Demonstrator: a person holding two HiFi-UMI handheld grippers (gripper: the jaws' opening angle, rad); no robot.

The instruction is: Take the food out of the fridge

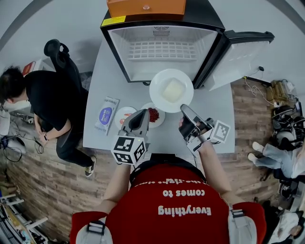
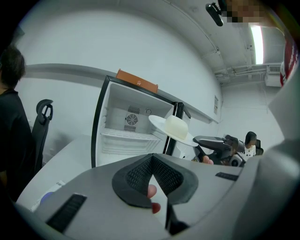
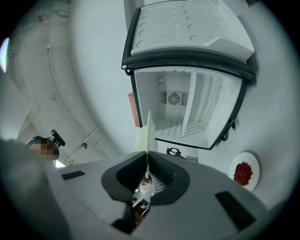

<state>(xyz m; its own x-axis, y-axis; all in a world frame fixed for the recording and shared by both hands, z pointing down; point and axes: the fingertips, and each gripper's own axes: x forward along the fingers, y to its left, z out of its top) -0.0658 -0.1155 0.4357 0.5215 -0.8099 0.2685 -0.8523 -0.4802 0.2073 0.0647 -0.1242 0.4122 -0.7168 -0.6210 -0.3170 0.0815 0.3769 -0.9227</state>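
Note:
The fridge [image 1: 162, 47] stands open and bare inside, its door [image 1: 238, 57] swung to the right. My right gripper [image 1: 183, 108] is shut on the near rim of a white plate [image 1: 159, 78] carrying a pale food block [image 1: 173, 90], held in the air in front of the fridge. The right gripper view shows this plate [image 3: 149, 136] edge-on, pinched between the jaws. My left gripper [image 1: 143, 114] is shut and holds nothing; it hovers over a small plate of red food [image 1: 153, 115] on the table. From the left gripper view the plate [image 2: 161, 125] floats before the fridge.
On the grey table [image 1: 209, 128] lie a second small plate [image 1: 125, 116] and a blue packet [image 1: 106, 114]. An orange box [image 1: 146, 7] sits on the fridge. A person in black [image 1: 43, 105] stands at the left beside an office chair [image 1: 57, 52].

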